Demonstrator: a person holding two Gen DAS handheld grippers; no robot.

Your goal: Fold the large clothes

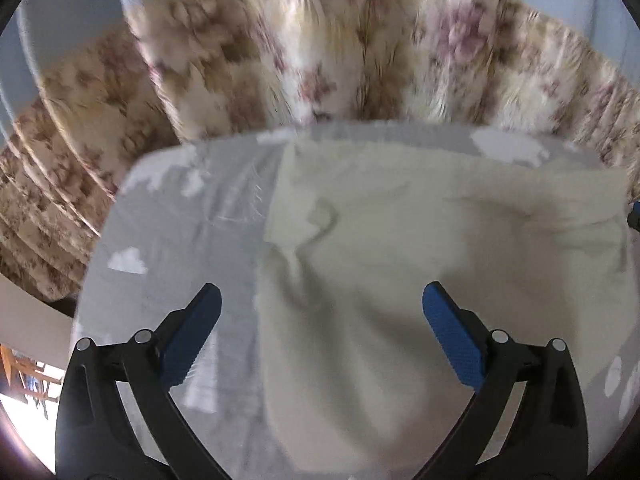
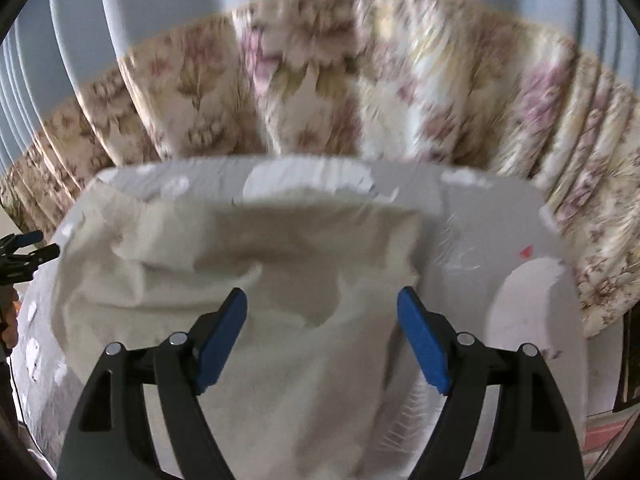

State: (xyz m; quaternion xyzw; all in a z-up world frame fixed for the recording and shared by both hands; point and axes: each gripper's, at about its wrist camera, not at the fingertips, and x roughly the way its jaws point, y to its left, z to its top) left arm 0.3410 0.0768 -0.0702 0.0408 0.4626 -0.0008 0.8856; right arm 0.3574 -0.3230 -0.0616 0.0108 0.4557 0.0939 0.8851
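Cream garment (image 1: 420, 240) lies rumpled and partly folded on the grey table (image 1: 168, 216), spreading toward twelve o'clock, while left gripper (image 1: 320, 312) and right gripper (image 2: 322, 312) hover wide apart, empty, with smoothing and further folds seemingly left.

One cream garment (image 1: 400, 240) lying crumpled, one tabletop (image 1: 172, 216) under a grey cloud-print cover, one floral curtain (image 1: 320, 52) behind it, two hand-held grippers, the left hand-held gripper (image 1: 321, 306) and the right hand-held gripper (image 2: 322, 306), two blue pads (image 2: 420, 340) on each
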